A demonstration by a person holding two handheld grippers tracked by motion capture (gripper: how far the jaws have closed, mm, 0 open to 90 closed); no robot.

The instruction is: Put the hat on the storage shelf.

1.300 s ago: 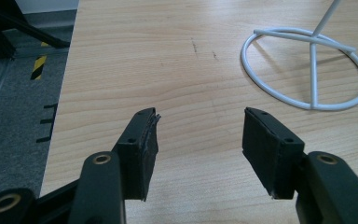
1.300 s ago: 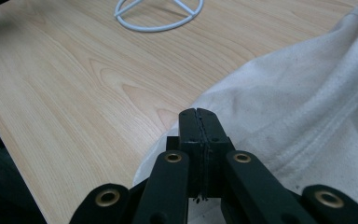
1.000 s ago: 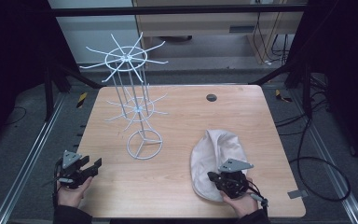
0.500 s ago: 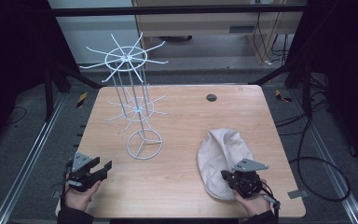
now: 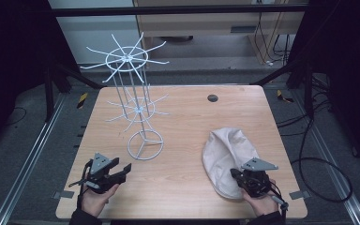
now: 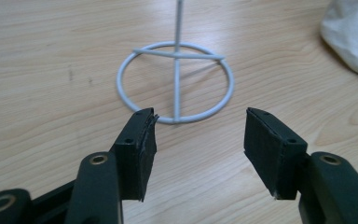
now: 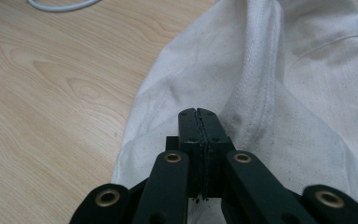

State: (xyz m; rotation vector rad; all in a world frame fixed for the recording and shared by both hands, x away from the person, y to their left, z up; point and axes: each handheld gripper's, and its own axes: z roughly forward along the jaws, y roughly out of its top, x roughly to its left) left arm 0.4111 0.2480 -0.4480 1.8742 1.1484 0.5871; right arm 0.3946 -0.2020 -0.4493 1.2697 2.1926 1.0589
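Item one: a pale cloth cap [image 5: 227, 157], lying flat on the right part of the wooden surface [image 5: 187, 122], near the front edge. Item two: a white wire rack [image 5: 136, 105] with two tiers of radiating prongs on a ring base, standing upright left of centre, well apart from the cap. Right claw [image 5: 238, 177]: jaws pressed together over the cap's near edge; in the right gripper view [image 7: 199, 114] no fabric is seen between the pads, so whether any cloth is pinched cannot be told. Left claw [image 5: 122, 169]: jaws apart, holding nothing, low over the surface at the front left, aimed at the rack's ring base [image 6: 175, 81], just short of it. Likely step, as a judgement: taking hold of the cap to hang it on a prong. Handling note: the fabric is limp and lies flat, so the right claw should bite a fold or the brim edge firmly before lifting; the left claw is well placed to steady the light rack's base against tipping.
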